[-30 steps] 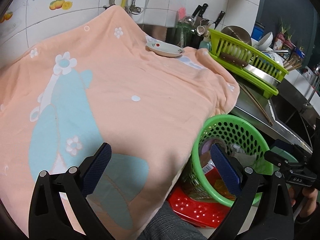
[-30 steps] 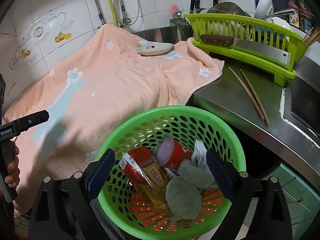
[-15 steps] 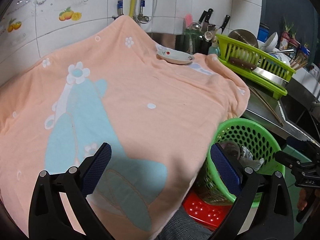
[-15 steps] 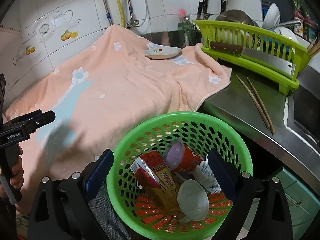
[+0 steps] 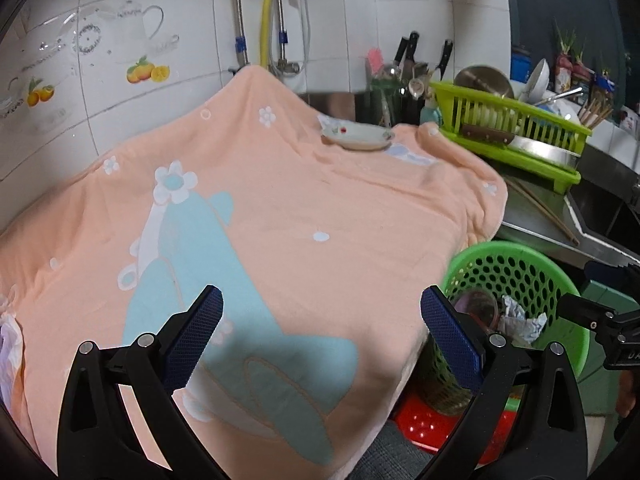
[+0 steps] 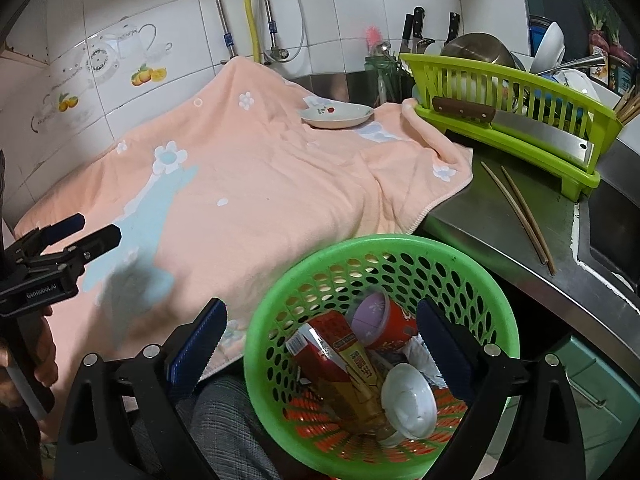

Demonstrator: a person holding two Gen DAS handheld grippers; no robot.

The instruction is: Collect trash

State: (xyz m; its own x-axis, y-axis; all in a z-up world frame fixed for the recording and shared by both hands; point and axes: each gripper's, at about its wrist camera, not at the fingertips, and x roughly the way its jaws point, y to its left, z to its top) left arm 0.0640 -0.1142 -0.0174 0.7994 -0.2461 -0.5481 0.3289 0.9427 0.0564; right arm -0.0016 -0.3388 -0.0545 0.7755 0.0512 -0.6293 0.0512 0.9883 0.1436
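The green basket (image 6: 472, 268) at the surface's (image 6: 500, 224) front edge already holds a carton (image 6: 340, 344), a red cup (image 6: 380, 320), a white cup (image 6: 408, 400) and crumpled paper. Both tongs, left (image 5: 320, 332) and right (image 6: 320, 340), are spread wide and empty. Beyond the basket, the towel (image 5: 300, 208) carries only a dish (image 5: 356, 136). The collecting looks nearly finished; something white peeks at the towel's far left edge.

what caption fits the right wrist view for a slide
Open right gripper above a green basket of collected trash, beside a peach towel.
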